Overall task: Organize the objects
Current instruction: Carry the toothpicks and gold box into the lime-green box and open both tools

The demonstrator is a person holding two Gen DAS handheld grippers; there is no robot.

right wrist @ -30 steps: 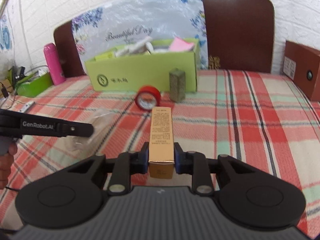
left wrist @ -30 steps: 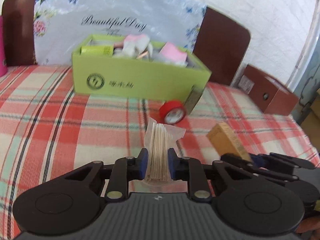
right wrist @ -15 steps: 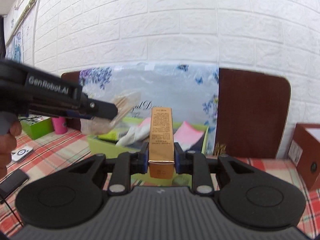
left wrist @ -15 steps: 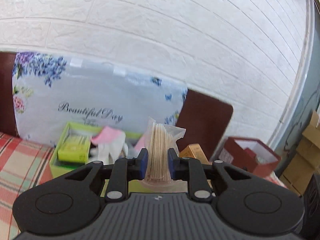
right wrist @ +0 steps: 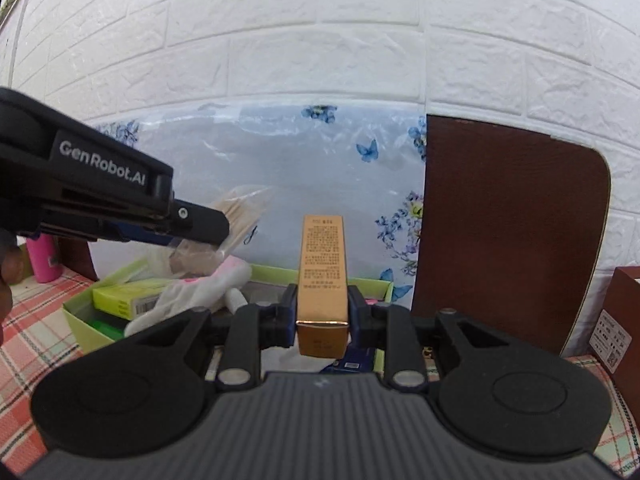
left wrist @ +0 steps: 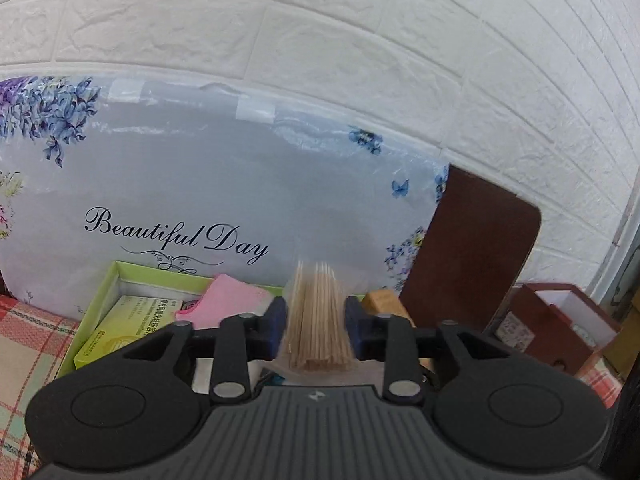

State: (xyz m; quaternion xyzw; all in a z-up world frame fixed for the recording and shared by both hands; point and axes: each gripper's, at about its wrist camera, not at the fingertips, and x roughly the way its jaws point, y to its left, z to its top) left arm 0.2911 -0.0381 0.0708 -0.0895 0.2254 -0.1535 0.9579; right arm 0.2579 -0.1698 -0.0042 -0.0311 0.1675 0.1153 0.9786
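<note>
My left gripper (left wrist: 316, 326) is shut on a clear bag of wooden toothpicks (left wrist: 318, 316) and holds it over the green cardboard box (left wrist: 100, 308). My right gripper (right wrist: 322, 314) is shut on a long gold carton (right wrist: 322, 272), held above the same green box (right wrist: 80, 320) at its right part. The left gripper (right wrist: 200, 224) with the toothpick bag (right wrist: 240, 216) shows in the right wrist view, above the box's left half. The gold carton's end (left wrist: 384, 300) shows in the left wrist view, to the right of the toothpicks.
The box holds a yellow-green packet (left wrist: 128, 328), a pink pad (left wrist: 228, 300) and white items (right wrist: 192, 296). A floral "Beautiful Day" board (left wrist: 200, 184) and a brown panel (right wrist: 508, 224) lean on the brick wall behind. A dark red box (left wrist: 560, 324) stands at the right, a pink bottle (right wrist: 42, 260) far left.
Both grippers rose from the checked tablecloth and moved forward with their objects, until they are over the green box. The red tape roll has dropped out of view.
</note>
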